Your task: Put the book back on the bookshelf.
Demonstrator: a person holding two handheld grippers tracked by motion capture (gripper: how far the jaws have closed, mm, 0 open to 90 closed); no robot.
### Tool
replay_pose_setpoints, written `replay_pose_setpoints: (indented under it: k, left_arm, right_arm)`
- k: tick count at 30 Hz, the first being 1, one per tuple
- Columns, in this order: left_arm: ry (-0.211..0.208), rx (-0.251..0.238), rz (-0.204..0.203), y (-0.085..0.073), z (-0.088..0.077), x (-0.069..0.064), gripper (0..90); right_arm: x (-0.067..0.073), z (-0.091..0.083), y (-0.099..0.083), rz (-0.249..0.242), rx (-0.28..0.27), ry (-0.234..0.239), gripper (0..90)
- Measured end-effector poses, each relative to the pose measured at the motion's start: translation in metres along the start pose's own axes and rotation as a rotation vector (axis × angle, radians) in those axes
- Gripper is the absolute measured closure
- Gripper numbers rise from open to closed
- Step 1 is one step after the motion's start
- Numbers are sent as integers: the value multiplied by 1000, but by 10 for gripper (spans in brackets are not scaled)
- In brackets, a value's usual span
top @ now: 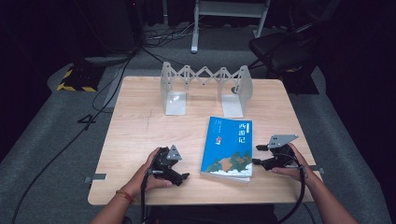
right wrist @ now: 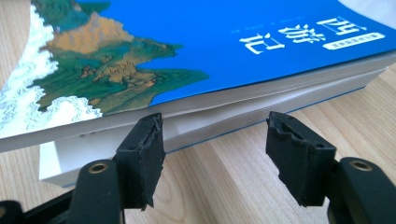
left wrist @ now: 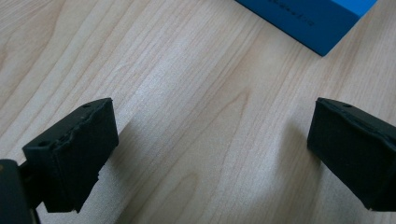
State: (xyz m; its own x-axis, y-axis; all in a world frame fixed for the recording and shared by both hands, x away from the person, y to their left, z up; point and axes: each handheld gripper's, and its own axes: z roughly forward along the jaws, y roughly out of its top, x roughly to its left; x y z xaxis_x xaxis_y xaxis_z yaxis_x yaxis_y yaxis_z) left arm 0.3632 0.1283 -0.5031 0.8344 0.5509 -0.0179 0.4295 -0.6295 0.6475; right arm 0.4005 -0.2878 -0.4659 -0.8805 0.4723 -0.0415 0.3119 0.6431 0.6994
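Metal accordion bookend rack [top: 205, 88] upright at far edge of wood table [top: 140, 126].

Bright blue book [top: 228, 147] here, white characters on its cover, a green-and-ochre mountain scene with white swirling clouds along one end. My black grippers [top: 264, 154] hover over a pale woodgrain table [top: 140, 126].

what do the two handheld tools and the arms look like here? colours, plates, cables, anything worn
Both are black. The left tool and right tool each carry a grey three-cornered plate on top, and a black cable trails from each toward the table's near edge. Up close, the fingertips are blocky black pads with rough, jagged inner faces and round holes behind them. Forearms are bare, no sleeves; the left wrist wears a red-orange band.
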Motion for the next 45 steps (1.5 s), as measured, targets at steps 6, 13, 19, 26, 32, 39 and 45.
replay_pose_setpoints:
  k: [6, 13, 19, 26, 32, 39, 45]
  left_arm:
    - [-2, -18, 6, -3, 0, -1, 23]
    - [-3, -19, 7, -3, 0, -1, 16]
    - [6, -13, -8, -3, 0, -1, 6]
    - [15, -10, -9, -3, -1, -1, 7]
    - [22, -6, -18, -3, -1, -2, 7]
    - [19, 2, 5, 1, -6, -10, 203]
    - [-29, -71, 64, 26, -14, -34, 171]
  right_arm:
    - [1, 8, -8, 3, 61, 15, 332]
    - [0, 11, -9, 2, 76, 41, 322]
    - [4, 1, -4, 34, -7, 45, 356]
    - [24, 7, 11, -38, -4, 40, 293]
    - [21, 4, 11, -3, -38, 48, 292]
    - [10, 3, -2, 72, -83, 51, 275]
    - [11, 1, 2, 77, -114, 50, 277]
